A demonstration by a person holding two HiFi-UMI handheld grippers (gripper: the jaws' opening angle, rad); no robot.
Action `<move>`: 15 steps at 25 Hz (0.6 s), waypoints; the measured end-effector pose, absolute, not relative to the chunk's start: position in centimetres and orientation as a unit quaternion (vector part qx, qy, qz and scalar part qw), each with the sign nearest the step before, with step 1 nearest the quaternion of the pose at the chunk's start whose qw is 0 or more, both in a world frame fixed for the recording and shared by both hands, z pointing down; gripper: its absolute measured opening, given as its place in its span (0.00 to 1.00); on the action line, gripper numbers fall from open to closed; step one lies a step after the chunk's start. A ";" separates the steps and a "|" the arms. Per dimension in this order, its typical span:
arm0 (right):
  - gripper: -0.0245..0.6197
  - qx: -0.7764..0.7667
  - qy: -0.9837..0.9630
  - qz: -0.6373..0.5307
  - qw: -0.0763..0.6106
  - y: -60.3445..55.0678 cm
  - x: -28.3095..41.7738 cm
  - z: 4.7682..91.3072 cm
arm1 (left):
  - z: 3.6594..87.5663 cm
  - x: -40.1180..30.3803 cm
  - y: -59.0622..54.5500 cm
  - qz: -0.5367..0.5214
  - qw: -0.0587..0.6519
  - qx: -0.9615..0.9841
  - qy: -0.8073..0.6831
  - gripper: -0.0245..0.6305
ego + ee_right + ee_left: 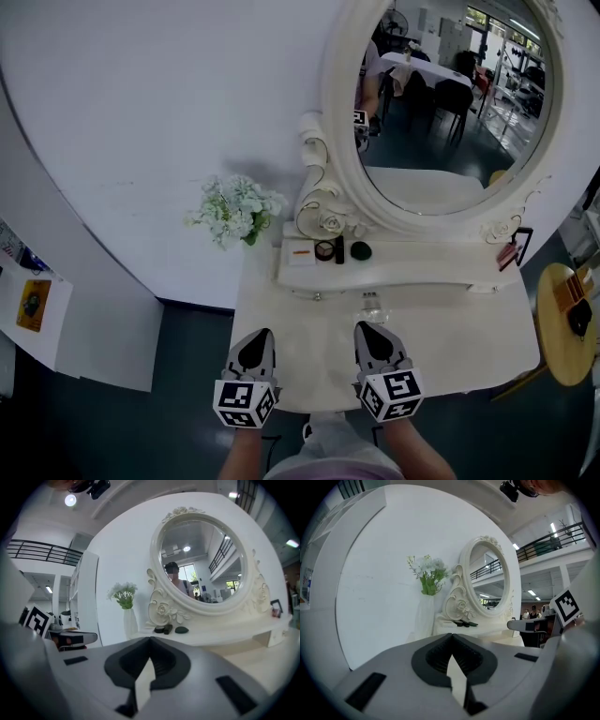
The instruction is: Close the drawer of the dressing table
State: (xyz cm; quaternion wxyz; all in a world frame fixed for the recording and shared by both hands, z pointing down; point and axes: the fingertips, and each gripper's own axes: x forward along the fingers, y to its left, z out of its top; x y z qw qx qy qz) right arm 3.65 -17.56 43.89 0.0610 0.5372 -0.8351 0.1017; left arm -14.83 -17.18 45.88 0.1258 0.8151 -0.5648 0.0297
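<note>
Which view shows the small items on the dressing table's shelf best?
The head view: it looks down on the small items, so each lies apart in a row on the shelf below the mirror. Both gripper views catch the items side-on from low down, as small dark shapes close together.

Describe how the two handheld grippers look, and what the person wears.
The left gripper and right gripper have pale grey, wedge-shaped jaws lined with black ribbed pads. Each carries a white cube printed with black square markers. No cables show. The forearms have no sleeves; a pale pinkish garment shows below.
</note>
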 end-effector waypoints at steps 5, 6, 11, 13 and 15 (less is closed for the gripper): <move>0.04 0.535 -0.836 0.104 0.063 -16.5 3.5 43.7 | 45.7 -15.1 -16.0 0.029 0.125 0.815 -0.564 0.04; 0.04 0.533 -0.837 0.104 0.064 -16.3 3.4 43.6 | 45.6 -15.2 -15.8 0.028 0.124 0.816 -0.564 0.04; 0.04 0.532 -0.838 0.096 0.070 -15.5 3.1 43.4 | 44.8 -15.5 -15.3 0.027 0.116 0.816 -0.565 0.04; 0.04 0.532 -0.839 0.093 0.070 -15.1 3.2 43.3 | 44.7 -15.5 -15.0 0.027 0.114 0.817 -0.565 0.04; 0.04 0.532 -0.839 0.090 0.069 -14.9 3.3 43.1 | 44.5 -15.4 -14.8 0.027 0.113 0.817 -0.564 0.04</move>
